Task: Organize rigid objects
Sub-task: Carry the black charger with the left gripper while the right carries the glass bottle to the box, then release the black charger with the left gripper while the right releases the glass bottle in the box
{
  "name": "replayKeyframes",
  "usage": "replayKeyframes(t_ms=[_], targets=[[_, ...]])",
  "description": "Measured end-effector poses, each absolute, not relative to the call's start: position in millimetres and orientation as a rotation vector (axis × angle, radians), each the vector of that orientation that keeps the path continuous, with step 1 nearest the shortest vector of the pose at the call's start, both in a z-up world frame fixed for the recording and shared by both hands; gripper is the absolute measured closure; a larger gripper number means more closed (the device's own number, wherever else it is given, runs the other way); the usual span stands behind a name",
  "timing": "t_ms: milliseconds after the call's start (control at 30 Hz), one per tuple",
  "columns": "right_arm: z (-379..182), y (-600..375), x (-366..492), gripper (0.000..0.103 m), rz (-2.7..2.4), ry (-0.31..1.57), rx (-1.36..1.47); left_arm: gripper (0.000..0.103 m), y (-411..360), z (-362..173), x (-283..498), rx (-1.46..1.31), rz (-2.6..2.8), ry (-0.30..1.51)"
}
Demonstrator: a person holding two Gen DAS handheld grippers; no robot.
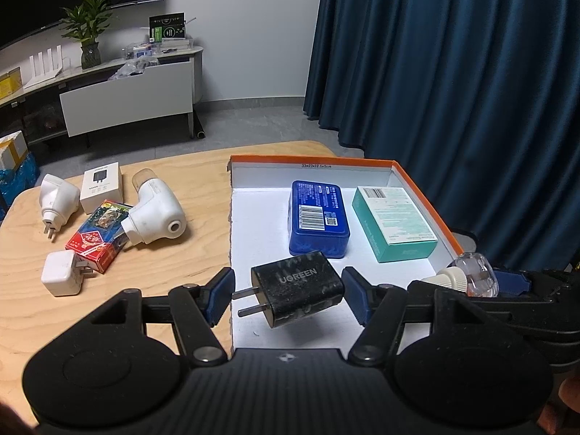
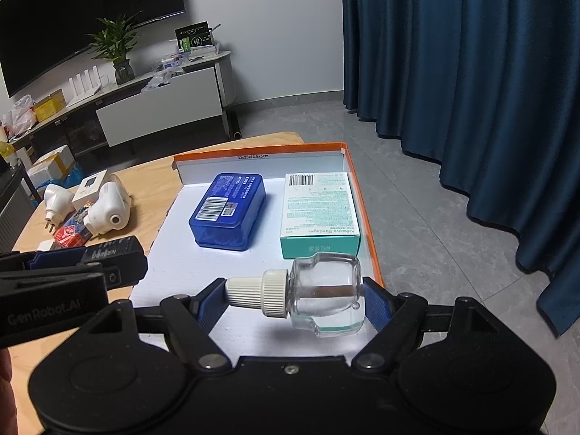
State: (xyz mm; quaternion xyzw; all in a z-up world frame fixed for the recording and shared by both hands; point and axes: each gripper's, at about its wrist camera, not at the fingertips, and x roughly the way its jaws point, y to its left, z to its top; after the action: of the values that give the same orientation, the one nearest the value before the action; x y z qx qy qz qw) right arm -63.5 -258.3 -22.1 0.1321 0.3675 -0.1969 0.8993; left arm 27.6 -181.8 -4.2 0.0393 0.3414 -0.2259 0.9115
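A black UGREEN charger (image 1: 297, 290) hangs just above the near end of an orange-rimmed white box (image 1: 311, 159). My left gripper (image 1: 289, 291) is shut on it, the prongs against one pad and the body against the other. My right gripper (image 2: 295, 297) is shut on a clear glass bottle (image 2: 326, 293) with a white ribbed cap, held lengthwise over the box's near right corner. That bottle (image 1: 467, 277) also shows at the right of the left wrist view. Inside the box lie a blue tin (image 2: 226, 210) and a teal carton (image 2: 319, 214), side by side.
Left of the box, the wooden table (image 1: 174, 253) carries two white plug-in devices (image 1: 154, 214), a small white carton (image 1: 100, 185), a red printed box (image 1: 98, 241) and a white cube charger (image 1: 61, 277). A blue curtain (image 1: 471, 72) hangs at the right, and a TV cabinet stands behind.
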Motion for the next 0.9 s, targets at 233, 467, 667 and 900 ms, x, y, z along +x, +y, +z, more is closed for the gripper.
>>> replayKeyframes(t_ms=[233, 467, 667, 900], targets=[[-24, -259, -61, 0.01, -0.407, 0.764, 0.271, 0.038, -182, -7, 32, 0.08, -0.465, 0.709], [-28, -262, -55, 0.011, -0.412, 0.767, 0.266, 0.038, -184, -10, 38, 0.078, -0.469, 0.713], [-23, -267, -55, 0.012, -0.426, 0.717, 0.254, 0.038, -189, -13, 43, 0.082, -0.475, 0.719], [-12, -283, -64, 0.012, -0.504, 0.659, 0.267, 0.038, -201, -16, 50, 0.079, -0.503, 0.738]])
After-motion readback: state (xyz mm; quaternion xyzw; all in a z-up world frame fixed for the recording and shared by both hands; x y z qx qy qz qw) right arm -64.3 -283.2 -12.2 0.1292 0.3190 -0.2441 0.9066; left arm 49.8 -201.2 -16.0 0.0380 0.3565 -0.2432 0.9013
